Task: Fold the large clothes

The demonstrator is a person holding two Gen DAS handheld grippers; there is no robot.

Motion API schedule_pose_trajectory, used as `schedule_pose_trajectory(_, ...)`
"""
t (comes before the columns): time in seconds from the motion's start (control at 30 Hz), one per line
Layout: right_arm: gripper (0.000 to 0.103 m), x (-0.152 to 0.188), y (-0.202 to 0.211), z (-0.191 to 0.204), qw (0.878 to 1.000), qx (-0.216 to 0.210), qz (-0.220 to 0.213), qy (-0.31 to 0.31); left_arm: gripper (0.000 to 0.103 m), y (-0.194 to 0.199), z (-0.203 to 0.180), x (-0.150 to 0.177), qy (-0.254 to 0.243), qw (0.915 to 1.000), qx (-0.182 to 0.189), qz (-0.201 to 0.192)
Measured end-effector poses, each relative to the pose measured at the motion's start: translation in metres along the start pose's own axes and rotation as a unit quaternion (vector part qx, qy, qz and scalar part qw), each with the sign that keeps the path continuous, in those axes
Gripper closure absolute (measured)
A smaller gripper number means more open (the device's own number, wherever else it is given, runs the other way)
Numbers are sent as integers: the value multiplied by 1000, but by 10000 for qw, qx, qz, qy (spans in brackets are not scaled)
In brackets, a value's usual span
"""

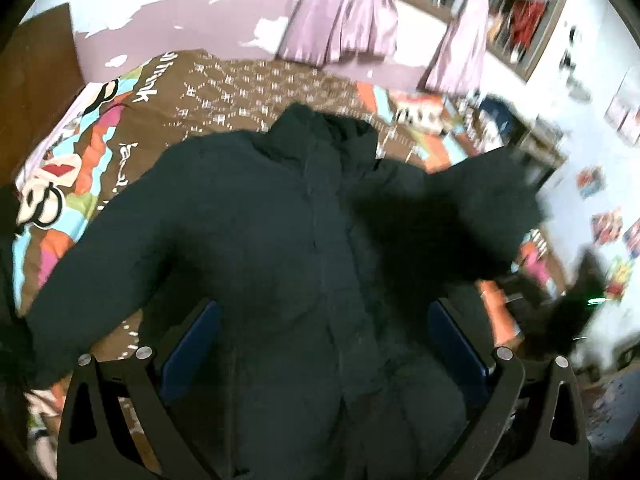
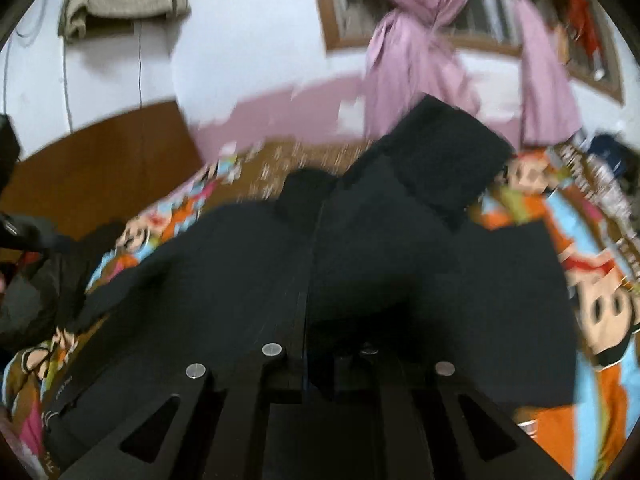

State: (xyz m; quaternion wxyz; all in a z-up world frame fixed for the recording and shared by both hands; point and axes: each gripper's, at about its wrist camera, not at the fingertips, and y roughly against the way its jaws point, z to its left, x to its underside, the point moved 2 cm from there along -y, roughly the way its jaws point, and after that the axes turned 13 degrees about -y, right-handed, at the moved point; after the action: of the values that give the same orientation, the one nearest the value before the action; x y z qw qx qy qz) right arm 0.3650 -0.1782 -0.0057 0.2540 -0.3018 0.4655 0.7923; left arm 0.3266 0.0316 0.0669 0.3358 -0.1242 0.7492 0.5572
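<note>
A large black zip-front jacket point(image 1: 280, 216) lies face up on the bed, collar away from me, left sleeve spread out to the left. My left gripper point(image 1: 320, 320) is open, its blue-padded fingers point(image 1: 196, 340) hovering wide apart over the jacket's lower front, holding nothing. In the right wrist view the same jacket point(image 2: 240, 272) fills the middle. My right gripper point(image 2: 306, 344) is shut on the jacket's right sleeve, whose cuff end point(image 2: 444, 152) is lifted up and over the body. The right gripper shows blurred at the left view's right edge point(image 1: 572, 312).
The bed has a brown and colourful cartoon-print cover point(image 1: 224, 92). Purple curtains point(image 2: 416, 64) hang by a window behind. A wooden headboard point(image 2: 100, 164) is on the left. Clutter, including a dark blue cap point(image 2: 608, 152), lies at the bed's right side.
</note>
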Motion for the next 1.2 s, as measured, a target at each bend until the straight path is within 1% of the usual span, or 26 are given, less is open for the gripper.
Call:
schedule_pose_trajectory(0.03, 86, 5, -20, 0, 9993, -15, 366, -90, 1, -2, 6, 3, 143, 9998, 120, -100)
schedule_pose_trajectory(0.07, 79, 8, -29, -1, 9978, -112, 631, -194, 1, -5, 12, 6, 318, 9990, 263, -164)
schedule_pose_trajectory(0.1, 62, 14, -43, -6, 9937, -343, 981, -422, 1, -15, 19, 14, 560, 9972, 454, -195)
schedule_pose_trajectory(0.13, 47, 21, -46, -4, 9917, -447, 1078, -536, 1, -23, 23, 18, 708, 9956, 583, -170)
schedule_pose_trajectory(0.17, 43, 24, -50, -6, 9901, -532, 1138, -620, 1, -34, 28, 25, 856, 9937, 723, -86)
schedule_pose_trajectory(0.2, 38, 28, -49, -9, 9901, -527, 1145, -615, 1, -46, 31, 32, 944, 9920, 839, 51)
schedule_pose_trajectory(0.27, 37, 36, -45, -10, 9911, -444, 1145, -520, 1, -68, 35, 43, 914, 9899, 1036, 321)
schedule_pose_trajectory(0.37, 32, 47, -27, -14, 9923, -431, 1103, -370, 1, -92, 45, 47, 861, 9872, 1271, 431)
schedule_pose_trajectory(0.43, 25, 56, -13, -16, 9951, -302, 928, -181, 1, -109, 51, 47, 926, 9841, 1450, 451)
schedule_pose_trajectory(0.47, 23, 64, -1, -19, 9973, -71, 727, -37, 1, -116, 55, 45, 961, 9827, 1519, 439)
schedule_pose_trajectory(0.5, 18, 63, 4, -21, 9983, 143, 565, 63, 1, -125, 57, 43, 996, 9810, 1620, 383)
schedule_pose_trajectory(0.57, 17, 61, 14, -26, 9976, 615, 159, 280, 3, -135, 57, 37, 1027, 9787, 1761, 248)
schedule_pose_trajectory(0.63, 14, 57, 18, -31, 9956, 883, -70, 313, 3, -143, 51, 34, 1056, 9733, 2037, 96)
schedule_pose_trajectory(0.67, 14, 55, 21, -36, 9950, 950, -152, 250, 3, -148, 46, 31, 1092, 9681, 2253, 72)
schedule_pose_trajectory(0.7, 14, 53, 24, -39, 9952, 946, -162, 180, 3, -153, 42, 28, 1109, 9663, 2322, 100)
schedule_pose_trajectory(0.73, 14, 50, 26, -42, 9955, 934, -154, 95, 3, -157, 40, 26, 1084, 9663, 2330, 147)
schedule_pose_trajectory(0.77, 14, 48, 28, -45, 9954, 942, -162, 28, 3, -164, 38, 25, 1001, 9692, 2236, 262)
schedule_pose_trajectory(0.8, 14, 47, 30, -47, 9952, 962, -171, -14, 3, -172, 34, 22, 897, 9757, 1944, 455)
schedule_pose_trajectory(0.87, 14, 48, 35, -51, 9949, 996, -179, -48, 6, -184, 32, 19, 859, 9825, 1537, 606)
schedule_pose_trajectory(0.93, 14, 49, 40, -55, 9942, 1053, -192, -96, 21, -189, 30, 15, 833, 9849, 1386, 612)
schedule_pose_trajectory(0.97, 14, 54, 46, -58, 9940, 1068, -190, -120, 41, -191, 30, 15, 840, 9848, 1380, 639)
schedule_pose_trajectory(1.0, 14, 57, 49, -60, 9938, 1084, -187, -146, 51, -197, 31, 15, 894, 9832, 1418, 727)
schedule_pose_trajectory(1.03, 14, 58, 52, -61, 9935, 1107, -185, -173, 51, -201, 32, 15, 986, 9824, 1387, 774)
schedule_pose_trajectory(1.13, 13, 63, 59, -68, 9928, 1150, -190, -273, 52, -203, 36, 17, 1125, 9801, 1493, 674)
schedule_pose_trajectory(1.17, 13, 65, 61, -69, 9928, 1147, -193, -300, 58, -204, 36, 17, 1149, 9798, 1503, 653)
schedule_pose_trajectory(1.2, 14, 65, 61, -70, 9927, 1150, -180, -320, 75, -204, 40, 18, 1175, 9800, 1476, 637)
